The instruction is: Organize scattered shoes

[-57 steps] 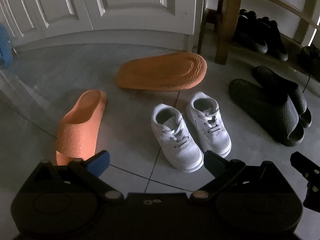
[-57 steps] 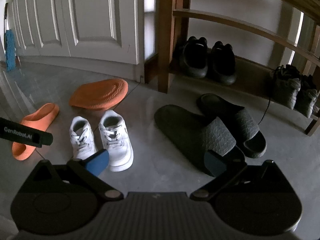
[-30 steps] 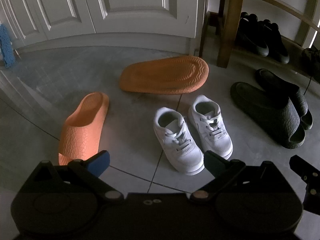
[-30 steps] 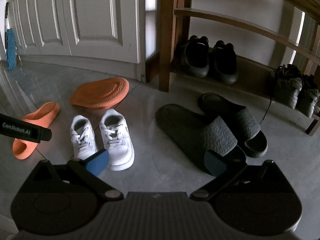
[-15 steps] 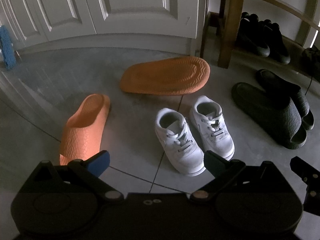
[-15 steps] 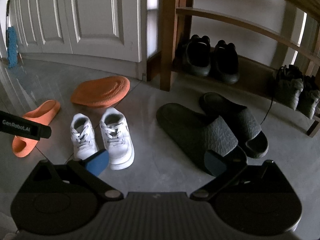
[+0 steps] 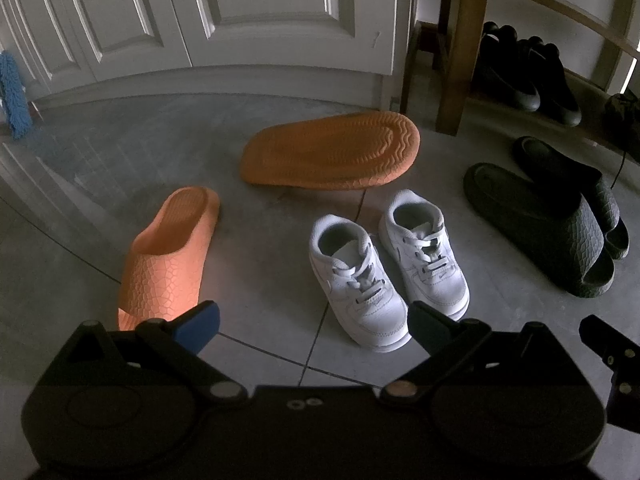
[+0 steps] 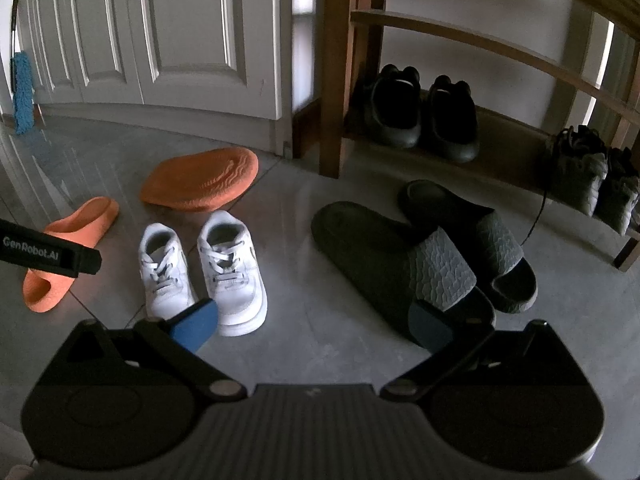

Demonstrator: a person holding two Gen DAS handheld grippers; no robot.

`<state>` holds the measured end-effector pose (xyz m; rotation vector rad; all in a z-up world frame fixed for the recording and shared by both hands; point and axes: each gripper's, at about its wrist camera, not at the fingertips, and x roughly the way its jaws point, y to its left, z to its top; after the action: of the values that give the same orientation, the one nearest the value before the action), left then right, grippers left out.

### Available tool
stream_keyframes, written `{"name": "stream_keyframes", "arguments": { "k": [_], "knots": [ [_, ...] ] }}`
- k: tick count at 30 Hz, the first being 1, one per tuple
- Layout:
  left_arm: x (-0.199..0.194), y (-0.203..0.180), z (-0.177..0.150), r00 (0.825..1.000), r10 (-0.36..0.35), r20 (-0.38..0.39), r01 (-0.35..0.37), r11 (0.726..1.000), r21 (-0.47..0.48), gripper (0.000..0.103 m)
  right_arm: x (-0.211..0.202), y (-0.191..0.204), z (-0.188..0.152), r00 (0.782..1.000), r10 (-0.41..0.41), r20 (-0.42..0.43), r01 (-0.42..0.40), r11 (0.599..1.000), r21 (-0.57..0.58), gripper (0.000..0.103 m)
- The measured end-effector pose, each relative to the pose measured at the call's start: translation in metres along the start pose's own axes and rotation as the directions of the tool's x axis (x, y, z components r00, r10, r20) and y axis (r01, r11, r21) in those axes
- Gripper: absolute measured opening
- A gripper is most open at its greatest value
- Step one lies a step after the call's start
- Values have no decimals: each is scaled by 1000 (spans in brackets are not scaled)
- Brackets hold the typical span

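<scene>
Left gripper [image 7: 312, 322]: jaws spread wide, holding nothing, above the grey tiled floor [image 7: 260, 264]. Right gripper [image 8: 314, 322]: jaws likewise spread and empty. Landmark: the pair of small white sneakers [image 7: 386, 264], standing side by side on the floor with toes toward the cameras, just beyond the left gripper. To the left of the sneakers lies an upright orange slide [image 7: 170, 256]; directly behind them its mate [image 7: 332, 152] lies sole-up. To the right of the sneakers sit two dark textured slides [image 8: 424, 256], overlapping. Behind those, a wooden shoe rack [image 8: 472, 152] carries black shoes [image 8: 424, 116] on its lowest shelf. White panelled doors [image 8: 180, 32] close the background.
</scene>
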<state>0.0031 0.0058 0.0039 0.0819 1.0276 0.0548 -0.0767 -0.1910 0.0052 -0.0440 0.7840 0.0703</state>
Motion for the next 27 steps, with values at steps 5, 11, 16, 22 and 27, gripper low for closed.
{"name": "stream_keyframes", "arguments": {
  "k": [5,11,16,22,27],
  "knots": [
    [1,2,0,1000,1,-4,-1,1000,-6,101,1,-1,-3,1000,1,-2,-1,1000,-1,103],
    [5,4,0,1000,6,-10,-6,1000,-11,101,6,0,-4,1000,4,-12,-4,1000,-6,103],
    [9,10,1,1000,30,-8,-30,999,-18,101,14,3,-5,1000,2,-20,-2,1000,-8,103],
    [15,25,4,999,50,-22,-51,997,-55,101,28,13,-4,999,19,27,-17,998,-56,103],
    [18,45,14,997,71,-19,-72,992,-100,101,44,35,3,994,70,85,-57,988,-145,103]
  ]
}}
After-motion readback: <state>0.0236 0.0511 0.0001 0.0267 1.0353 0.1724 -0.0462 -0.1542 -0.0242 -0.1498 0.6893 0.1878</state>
